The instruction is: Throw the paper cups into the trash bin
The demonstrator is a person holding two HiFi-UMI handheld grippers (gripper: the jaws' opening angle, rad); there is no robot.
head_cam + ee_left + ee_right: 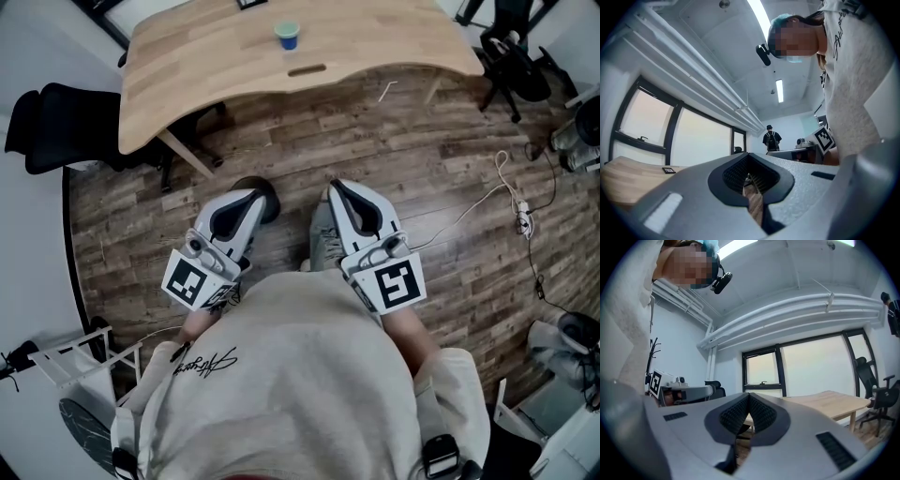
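The cup [287, 36] stands on the table [216, 66], towards its far side and back from the curved near edge. Before that edge lies open wooden floor [412, 150]. Over it, well apart from the cup, the left gripper [247, 201] and right gripper [339, 195] each have jaws closed together on nothing. A black chair [66, 122] crowds the table's left end, another chair [516, 61] its right end. A cable [506, 183] trails beyond its right corner.
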